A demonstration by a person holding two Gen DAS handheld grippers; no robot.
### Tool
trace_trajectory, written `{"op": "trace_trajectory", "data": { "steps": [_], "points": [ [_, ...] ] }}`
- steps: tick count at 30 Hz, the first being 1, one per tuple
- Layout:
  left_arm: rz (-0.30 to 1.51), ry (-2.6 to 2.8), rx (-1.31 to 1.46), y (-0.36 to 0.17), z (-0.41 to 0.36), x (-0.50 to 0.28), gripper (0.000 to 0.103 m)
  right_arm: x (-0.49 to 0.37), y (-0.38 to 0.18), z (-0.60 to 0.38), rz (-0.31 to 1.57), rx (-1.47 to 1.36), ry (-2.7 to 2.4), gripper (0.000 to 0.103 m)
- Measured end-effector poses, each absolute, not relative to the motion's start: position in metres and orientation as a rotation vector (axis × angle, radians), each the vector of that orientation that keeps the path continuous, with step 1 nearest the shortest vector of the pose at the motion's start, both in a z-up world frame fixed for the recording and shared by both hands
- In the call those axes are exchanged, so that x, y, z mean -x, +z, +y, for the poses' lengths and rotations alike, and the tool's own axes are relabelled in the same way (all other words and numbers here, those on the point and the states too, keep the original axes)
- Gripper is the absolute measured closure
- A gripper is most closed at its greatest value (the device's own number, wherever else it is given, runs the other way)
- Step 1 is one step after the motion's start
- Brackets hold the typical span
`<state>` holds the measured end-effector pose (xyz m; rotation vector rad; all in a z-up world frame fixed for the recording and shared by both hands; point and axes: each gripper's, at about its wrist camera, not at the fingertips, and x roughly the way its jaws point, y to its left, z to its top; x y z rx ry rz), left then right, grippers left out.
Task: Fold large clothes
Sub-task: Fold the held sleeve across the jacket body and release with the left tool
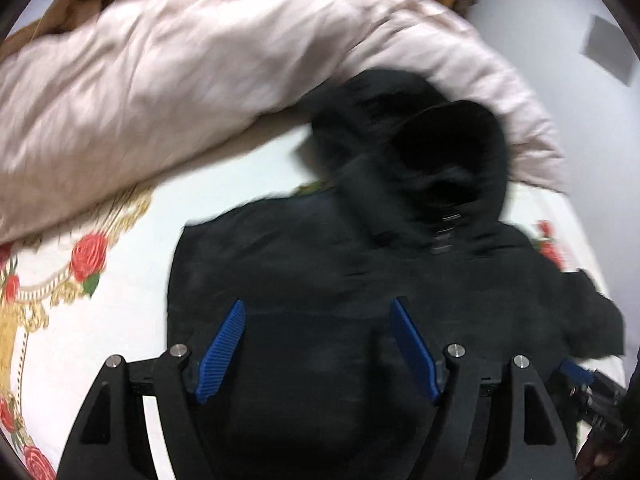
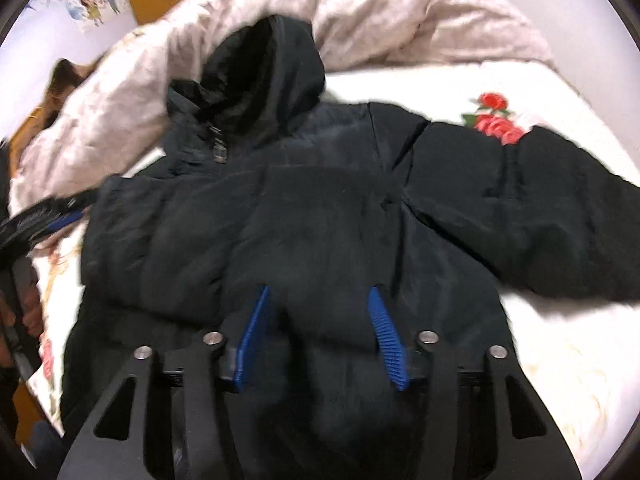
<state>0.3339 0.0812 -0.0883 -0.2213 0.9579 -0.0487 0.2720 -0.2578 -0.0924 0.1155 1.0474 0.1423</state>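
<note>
- The left gripper [image 1: 318, 346] hangs over the lower body of the jacket [image 1: 360, 272]; its jaws stand spread, and whether its ribbed blue pads [image 1: 222, 350] touch the cloth cannot be told.
- The right gripper [image 2: 320, 334] has its jaws partly spread with a raised fold of the jacket [image 2: 304, 216] between the ribbed blue pads [image 2: 386, 334]; the blur hides whether they press on it.
- Both grippers have matte black angular frames with round silver pins at the joints.
- The jacket is black or very dark navy, padded and puffy, with a soft matte shell that bunches into rounded ridges.
- It lies front up on the bed [image 2: 540, 320], its long axis running from the hem near the grippers away to the hood [image 2: 260, 76] at the far end.
- The hood is rounded and gapes open, resting against the quilt [image 1: 180, 76]; a small metal zip pull [image 2: 218, 144] shows at the collar.
- In the right wrist view one sleeve [image 2: 532, 216] stretches out to the right, thick and tube-like.
- The bed sheet is smooth and white, printed with red roses [image 1: 89, 256] and gold scrollwork.
- The quilt is pale pink, crumpled and faintly glossy, heaped in a long curved roll beyond the hood.
- A hand [image 2: 30, 314] shows at the left edge of the right wrist view.
</note>
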Motion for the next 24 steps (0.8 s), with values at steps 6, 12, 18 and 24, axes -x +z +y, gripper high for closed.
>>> {"op": "trace_trajectory", "data": {
  "steps": [6, 12, 18, 24],
  "points": [
    [0.992, -0.058, 0.180, -0.123, 0.072, -0.329, 0.029, -0.329, -0.118, -0.266, 1.083, -0.056, 0.083, 0.055],
    [0.877, -0.092, 0.187, -0.082, 0.083, -0.325, 0.029, -0.320, -0.082, -0.266, 0.994, -0.043, 0.091, 0.055],
    [0.955, 0.010, 0.166, -0.114, 0.103, -0.365, 0.028, -0.355, -0.097, -0.262, 1.037, -0.051, 0.085, 0.055],
    [0.938, 0.017, 0.124, -0.135, 0.091, -0.360, 0.026, -0.358, -0.131, -0.258, 1.053, -0.032, 0.077, 0.055]
  ]
}}
